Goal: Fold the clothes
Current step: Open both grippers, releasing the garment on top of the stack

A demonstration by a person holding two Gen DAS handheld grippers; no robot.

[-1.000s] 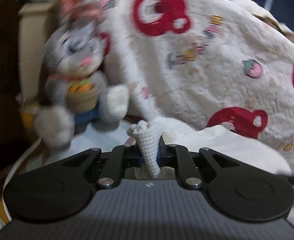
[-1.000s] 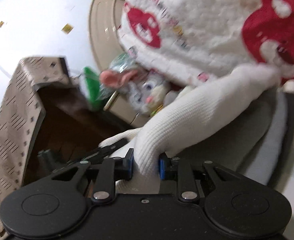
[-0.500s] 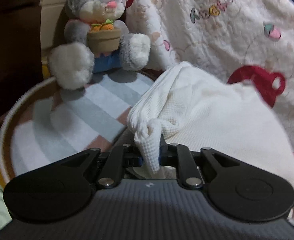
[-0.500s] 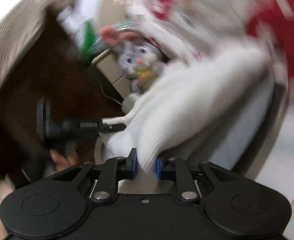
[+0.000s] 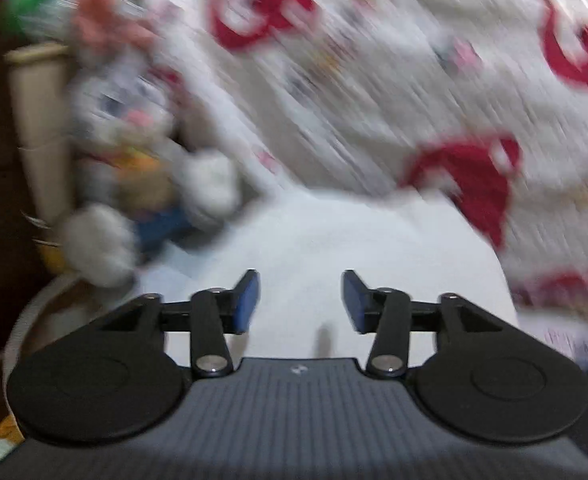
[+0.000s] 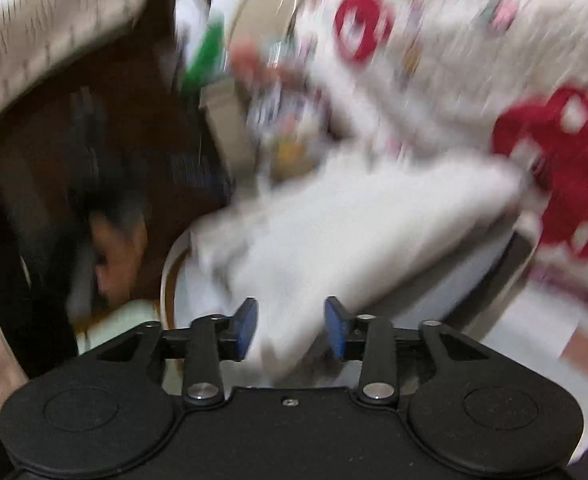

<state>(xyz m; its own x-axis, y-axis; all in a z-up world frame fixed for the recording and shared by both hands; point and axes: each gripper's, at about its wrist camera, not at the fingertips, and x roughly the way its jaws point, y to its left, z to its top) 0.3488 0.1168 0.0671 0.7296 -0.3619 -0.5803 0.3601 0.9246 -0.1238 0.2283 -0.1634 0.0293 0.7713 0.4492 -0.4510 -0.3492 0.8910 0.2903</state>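
A white knitted garment [image 5: 358,248] lies folded on the round seat, below the quilt. My left gripper [image 5: 300,300] is open above its near edge, with nothing between the blue pads. In the right wrist view the same garment [image 6: 358,224] stretches away from my right gripper [image 6: 291,328], which is open; the cloth lies between the parted fingers but is not pinched. Both views are blurred by motion.
A white quilt with red bear prints [image 5: 394,92] hangs behind the garment. A grey plush rabbit [image 5: 134,160] sits at the left on the seat. The seat's pale rim [image 6: 170,276] curves at the left. Dark wooden furniture [image 6: 94,128] and a patterned beige cloth [image 6: 54,32] are further left.
Both grippers have opened and let go of the white garment, which now rests on the seat. Both cameras have pulled back and tilted up.
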